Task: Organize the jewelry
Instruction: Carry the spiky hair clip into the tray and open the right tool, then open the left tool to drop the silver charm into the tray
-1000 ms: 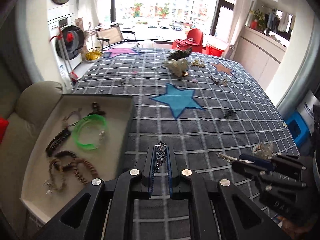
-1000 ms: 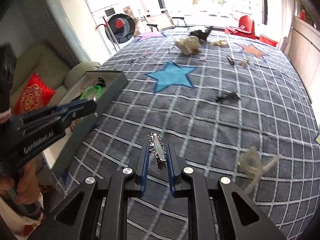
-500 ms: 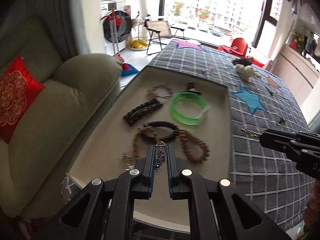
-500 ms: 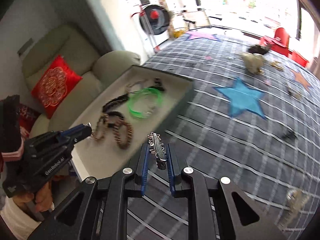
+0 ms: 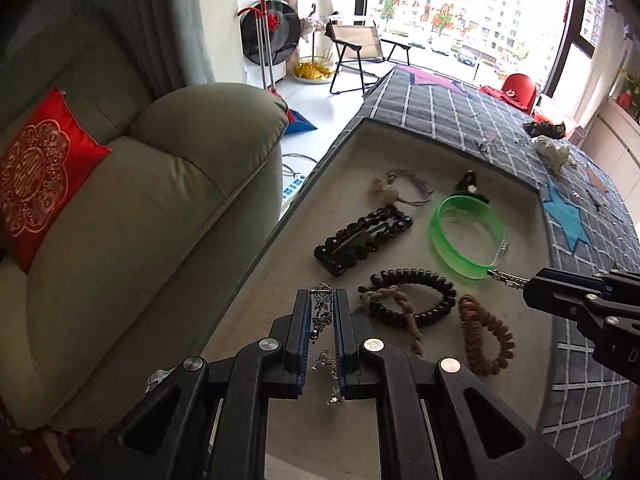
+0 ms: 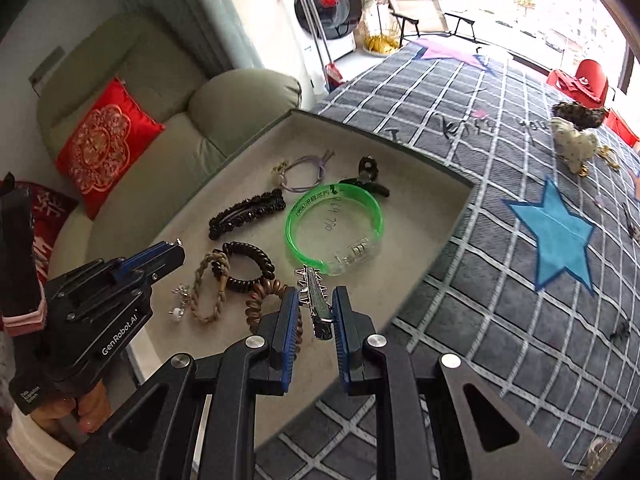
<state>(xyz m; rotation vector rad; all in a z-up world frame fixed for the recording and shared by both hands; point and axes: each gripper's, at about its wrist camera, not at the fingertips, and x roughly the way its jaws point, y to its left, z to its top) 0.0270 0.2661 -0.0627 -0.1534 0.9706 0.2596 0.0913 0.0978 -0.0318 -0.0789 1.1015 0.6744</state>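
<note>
My left gripper [image 5: 322, 300] is shut on a silver filigree hair clip [image 5: 322, 309] and holds it over the near part of the beige tray [image 5: 352, 432]. My right gripper [image 6: 316, 298] is shut on a spiked silver hair clip [image 6: 316, 298] over the tray's [image 6: 420, 176] near right edge; that gripper also shows in the left wrist view [image 5: 532, 282]. In the tray lie a green bangle [image 6: 334, 228], a black beaded clip [image 6: 246, 212], a black coil tie [image 6: 248, 266], a brown coil tie [image 5: 486, 338], a braided tie [image 6: 208, 288] and a purple hair tie [image 6: 306, 172].
The tray sits at the left edge of a grey checked table cloth with a blue star [image 6: 558, 234]. More small pieces lie far off on the cloth, with a cream scrunchie [image 6: 574, 146] and a dark clip [image 6: 620, 332]. A green sofa with a red cushion [image 5: 34, 176] stands left.
Both grippers have swung left from over the cloth to over the tray, each still holding its clip. The right gripper has come closer to the green bangle.
</note>
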